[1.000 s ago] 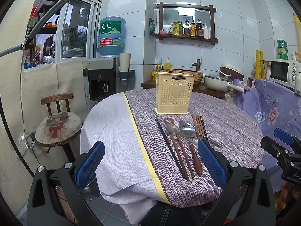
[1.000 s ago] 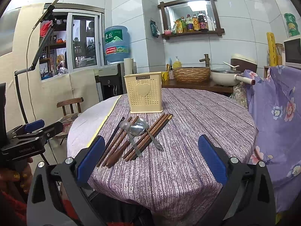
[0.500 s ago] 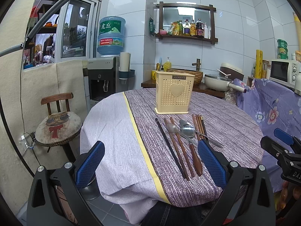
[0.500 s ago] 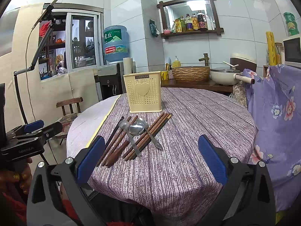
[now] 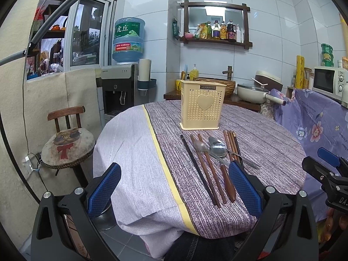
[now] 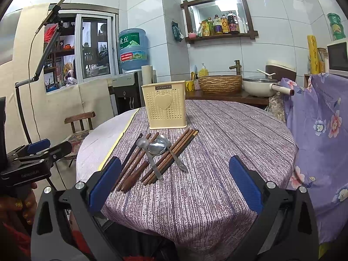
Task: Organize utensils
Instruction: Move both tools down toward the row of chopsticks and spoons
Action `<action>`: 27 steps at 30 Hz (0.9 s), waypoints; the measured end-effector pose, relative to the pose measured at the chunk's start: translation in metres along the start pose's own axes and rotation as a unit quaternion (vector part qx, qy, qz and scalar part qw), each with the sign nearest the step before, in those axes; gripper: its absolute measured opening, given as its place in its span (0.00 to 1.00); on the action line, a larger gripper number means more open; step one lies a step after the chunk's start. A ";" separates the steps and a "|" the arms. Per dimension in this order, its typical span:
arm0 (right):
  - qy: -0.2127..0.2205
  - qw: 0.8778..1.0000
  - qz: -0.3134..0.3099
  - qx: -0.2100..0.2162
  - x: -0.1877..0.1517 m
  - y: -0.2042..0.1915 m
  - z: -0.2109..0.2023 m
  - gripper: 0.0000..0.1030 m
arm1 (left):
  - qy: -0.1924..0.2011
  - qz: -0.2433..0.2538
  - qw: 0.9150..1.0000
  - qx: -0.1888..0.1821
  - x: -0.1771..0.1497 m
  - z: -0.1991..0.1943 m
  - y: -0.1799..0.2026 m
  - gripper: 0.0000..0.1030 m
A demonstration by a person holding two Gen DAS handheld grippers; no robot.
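Your left gripper [image 5: 174, 192] and right gripper [image 6: 174, 187] both hang wide apart and hold nothing, short of the utensils [image 6: 155, 154] lying in front of the holder [image 6: 164, 105]. Only your left view shows the stool [image 5: 67, 146]; only your right shows the phone stand [image 6: 46, 43]. The table [image 6: 228, 141] wears striped purple cloth in a white-tiled kitchen.

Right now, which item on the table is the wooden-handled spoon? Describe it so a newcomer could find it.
Start at the cream utensil holder on the round table; utensils lie in a row before it. Among the chopsticks, the wooden-handled spoon alone has a thick, rounded brown handle.
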State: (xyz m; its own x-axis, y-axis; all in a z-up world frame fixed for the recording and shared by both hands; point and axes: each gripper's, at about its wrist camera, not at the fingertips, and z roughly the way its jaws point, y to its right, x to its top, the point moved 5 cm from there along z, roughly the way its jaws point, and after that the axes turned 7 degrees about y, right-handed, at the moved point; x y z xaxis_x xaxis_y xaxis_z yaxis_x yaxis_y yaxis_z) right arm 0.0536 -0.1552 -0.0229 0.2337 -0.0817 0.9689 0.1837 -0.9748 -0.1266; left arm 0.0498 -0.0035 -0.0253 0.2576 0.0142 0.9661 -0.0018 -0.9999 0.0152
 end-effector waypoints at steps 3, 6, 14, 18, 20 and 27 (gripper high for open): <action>-0.010 1.000 -0.002 -0.005 -0.003 0.003 0.007 0.95 | -0.002 -0.003 1.000 0.001 0.002 0.005 -0.003 0.95; -0.027 1.000 -0.003 -0.010 -0.006 0.009 0.018 0.95 | -0.022 -0.014 1.000 -0.002 -0.003 0.017 -0.007 0.95; -0.119 0.992 0.026 -0.028 -0.013 0.034 0.074 0.95 | -0.085 -0.012 0.996 0.014 -0.021 0.052 -0.021 0.95; -0.146 0.987 0.055 -0.027 -0.008 0.048 0.104 0.95 | -0.108 -0.005 0.994 0.019 -0.015 0.071 -0.028 0.95; -0.146 0.987 0.067 -0.018 -0.002 0.051 0.115 0.95 | -0.121 -0.016 0.993 -0.010 -0.012 0.081 -0.026 0.93; -0.171 0.985 0.018 0.024 0.011 0.032 0.150 0.85 | -0.136 0.008 0.990 -0.040 -0.002 0.112 -0.006 0.70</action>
State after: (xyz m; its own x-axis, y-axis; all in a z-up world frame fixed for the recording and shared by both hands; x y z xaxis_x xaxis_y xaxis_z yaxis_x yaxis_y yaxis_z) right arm 0.2049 -0.1562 -0.0484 0.5472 -0.0336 0.8363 0.2129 -0.9607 -0.1780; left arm 0.1579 0.0020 -0.0565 0.5075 -0.0151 0.8615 -0.0820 -0.9962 0.0308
